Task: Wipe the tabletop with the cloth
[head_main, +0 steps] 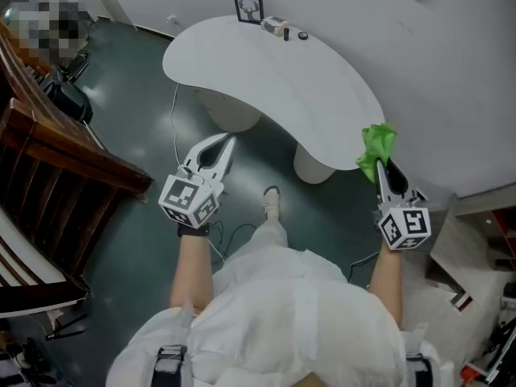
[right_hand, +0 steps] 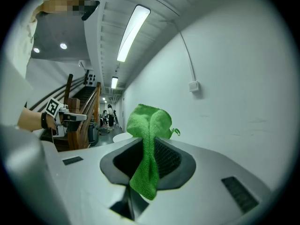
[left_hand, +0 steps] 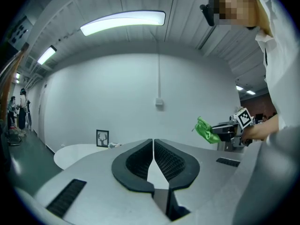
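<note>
Jaws of the right hand-held gripper [head_main: 382,166] are clamped on the green cloth [head_main: 376,145], at the near right end of the curved white table [head_main: 274,79]. The left hand-held gripper [head_main: 228,141], jaws pressed together on nothing, hangs over the dark floor [head_main: 137,123].

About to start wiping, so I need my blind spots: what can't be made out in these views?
- Head view: small items at the far end of the tabletop are too small to identify, as is any dirt.
- Head view: the cloth covers the table's near right tip.
- Right gripper view: cloth and right gripper hide nearly all the table.
- Left gripper view: the left gripper blocks all but the table's far end.
</note>
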